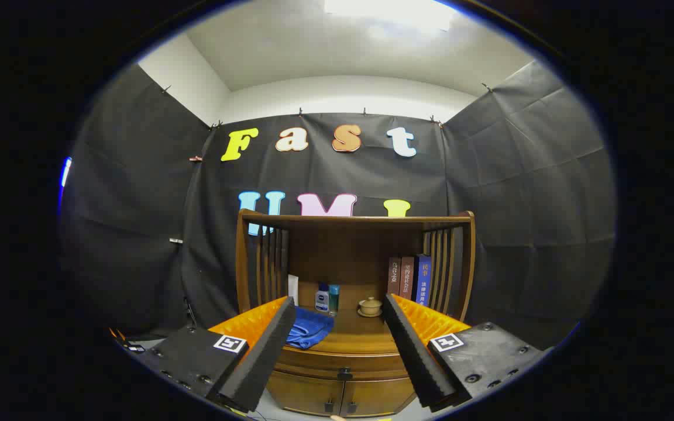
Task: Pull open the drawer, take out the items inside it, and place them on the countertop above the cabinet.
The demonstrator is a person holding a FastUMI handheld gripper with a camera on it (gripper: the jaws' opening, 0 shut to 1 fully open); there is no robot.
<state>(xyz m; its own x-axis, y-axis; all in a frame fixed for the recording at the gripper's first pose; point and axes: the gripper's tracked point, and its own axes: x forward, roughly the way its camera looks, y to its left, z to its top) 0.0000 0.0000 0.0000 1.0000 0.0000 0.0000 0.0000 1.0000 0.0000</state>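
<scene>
Risk lies in missing the small drawer knob (344, 372): the fingers (267, 345) stand spread wide, empty, well short of the closed drawer (343, 362). Blue cloth (309, 330), bottles (322, 298), lidded cup (370, 306) and books (410, 278) already crowd the surface (360, 333) above, leaving little landing room.

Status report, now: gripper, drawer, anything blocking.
Gripper open, fingers spread, short of the cabinet. Drawer shut, knob between and just ahead of the fingers. Blue cloth and teacup on countertop; nothing blocks the knob.
</scene>
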